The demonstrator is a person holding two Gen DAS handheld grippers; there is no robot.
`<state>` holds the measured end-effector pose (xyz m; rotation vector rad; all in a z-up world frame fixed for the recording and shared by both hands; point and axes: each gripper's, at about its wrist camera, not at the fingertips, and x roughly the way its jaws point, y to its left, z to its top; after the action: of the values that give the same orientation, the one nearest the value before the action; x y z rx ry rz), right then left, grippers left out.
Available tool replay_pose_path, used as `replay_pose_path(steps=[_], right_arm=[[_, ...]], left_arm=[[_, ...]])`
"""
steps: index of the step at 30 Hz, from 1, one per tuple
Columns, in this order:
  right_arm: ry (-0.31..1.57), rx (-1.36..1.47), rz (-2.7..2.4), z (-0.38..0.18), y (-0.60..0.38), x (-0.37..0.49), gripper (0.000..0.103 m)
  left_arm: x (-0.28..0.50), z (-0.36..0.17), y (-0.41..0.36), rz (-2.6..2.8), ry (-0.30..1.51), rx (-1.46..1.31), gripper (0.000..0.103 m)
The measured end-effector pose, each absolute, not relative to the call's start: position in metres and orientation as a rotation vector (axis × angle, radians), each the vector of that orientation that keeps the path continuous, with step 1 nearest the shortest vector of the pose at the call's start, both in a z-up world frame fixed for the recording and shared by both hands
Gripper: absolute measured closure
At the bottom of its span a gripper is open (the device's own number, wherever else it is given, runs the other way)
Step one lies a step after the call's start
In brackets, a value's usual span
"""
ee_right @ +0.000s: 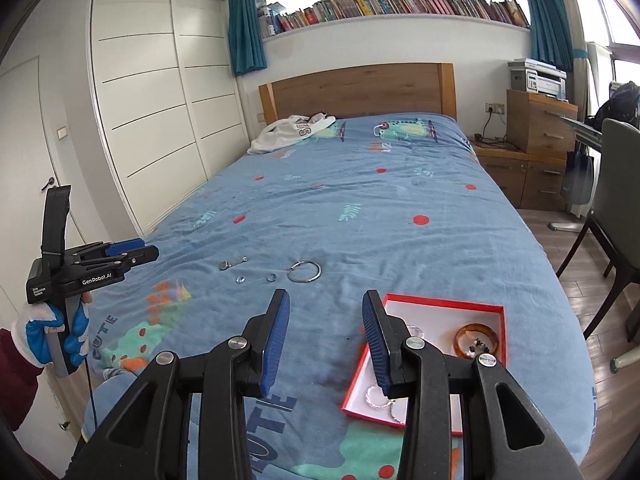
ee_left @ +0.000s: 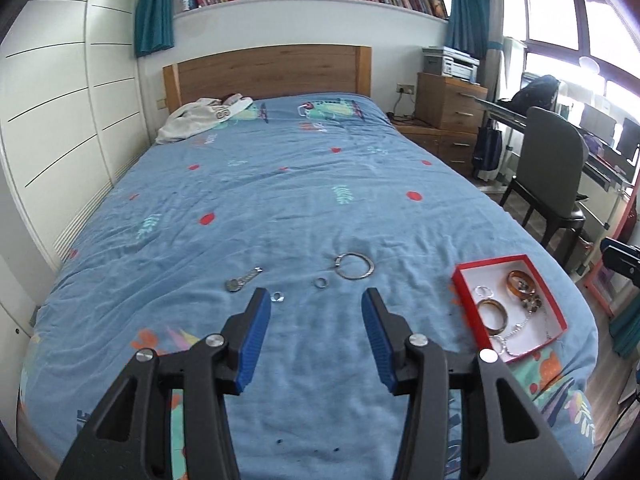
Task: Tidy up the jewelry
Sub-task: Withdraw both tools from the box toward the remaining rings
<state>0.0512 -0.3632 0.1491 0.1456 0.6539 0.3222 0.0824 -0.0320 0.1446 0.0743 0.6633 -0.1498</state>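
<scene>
Loose jewelry lies on the blue bedspread: a large silver bangle (ee_left: 354, 266) (ee_right: 304, 271), a small ring (ee_left: 320, 282) (ee_right: 271, 277), a second small ring (ee_left: 277, 297) (ee_right: 240, 279), and a silver watch (ee_left: 243, 279) (ee_right: 232, 263). A red-rimmed box (ee_left: 460, 280) (ee_right: 440, 302) at the right holds amber bangles, silver rings and a chain. My left gripper (ee_left: 316, 300) is open and empty, just short of the rings. My right gripper (ee_right: 325, 300) is open and empty, above the box's left edge. The left gripper also shows in the right wrist view (ee_right: 132, 250).
A white garment (ee_left: 200, 118) lies near the wooden headboard (ee_left: 268, 72). A white wardrobe (ee_left: 60, 100) runs along the bed's left side. A chair (ee_left: 556, 176), desk and wooden drawers (ee_left: 448, 100) stand to the right.
</scene>
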Motion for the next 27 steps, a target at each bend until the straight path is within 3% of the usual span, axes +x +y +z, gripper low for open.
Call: replay_pose_path(steps=[10, 18, 27], right_arm=[[0.704, 0.134, 0.401, 0.124, -0.301, 0.093, 0.07], [0.781, 0.136, 0.478, 0.078, -0.258, 0.149, 0.079], [0.881, 0.146, 0.543, 0.018, -0.218, 0.211, 0.08]], left_arm=[[0.098, 0.105, 0.041, -0.036, 0.701, 0.025, 0.057], [0.138, 0.049, 0.041, -0.05, 0.772, 0.012, 0.058], [0.202, -0.007, 0.032, -0.11, 0.851, -0.029, 0.058]])
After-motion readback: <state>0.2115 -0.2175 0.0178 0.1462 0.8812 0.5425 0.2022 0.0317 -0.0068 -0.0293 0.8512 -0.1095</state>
